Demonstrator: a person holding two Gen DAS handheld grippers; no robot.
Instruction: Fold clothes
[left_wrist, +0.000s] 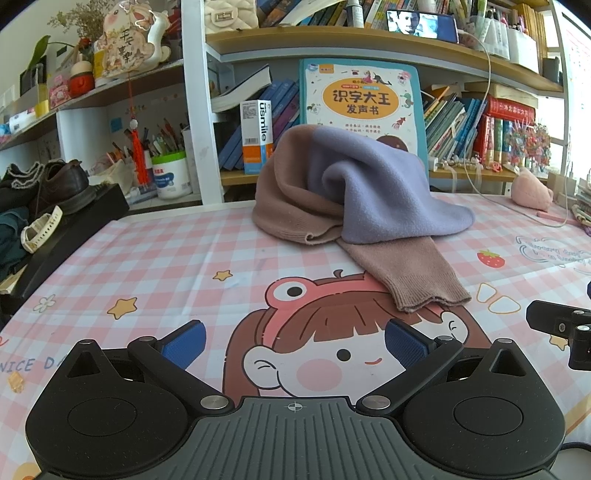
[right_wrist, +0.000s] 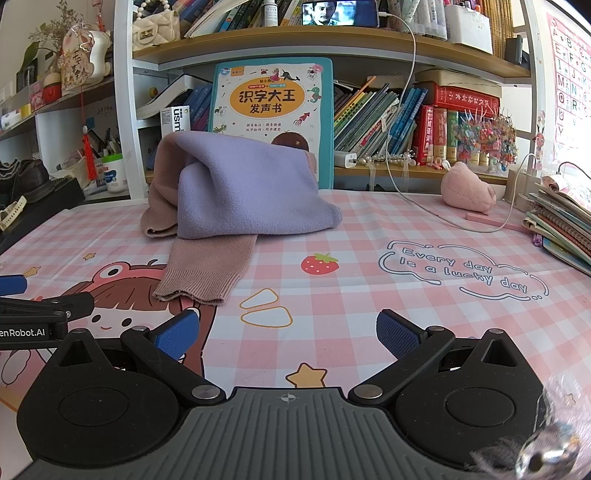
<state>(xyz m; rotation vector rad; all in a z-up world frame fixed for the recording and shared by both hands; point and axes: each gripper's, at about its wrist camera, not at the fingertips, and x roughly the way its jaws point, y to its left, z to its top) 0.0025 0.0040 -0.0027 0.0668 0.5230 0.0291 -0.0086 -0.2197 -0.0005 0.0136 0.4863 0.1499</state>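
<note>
Both wrist views sit low over the table (left_wrist: 155, 258), facing the bookshelf (left_wrist: 369, 40) along their fingers (left_wrist: 184, 343). The left view stands left of the right view. Both share the garment (right_wrist: 243, 192) mid-table and the upright book (right_wrist: 273, 96).

Readable text. The children's book (right_wrist: 271, 110) standing at the far edge of the table carries the large title "识字大王 发声书" on an orange oval. The tablecloth (right_wrist: 369, 314) bears "Every day is a lucky day.." at near right and, in the left wrist view, "NICE D" at its left edge. A white and orange box (left_wrist: 256, 136) on the far shelf reads "usmile". The left gripper's body (right_wrist: 26, 332), seen at the left edge of the right wrist view, shows "enRobot.AI". An alphabet poster (right_wrist: 570, 74) at far right shows single letters, among them M, N and R.
</note>
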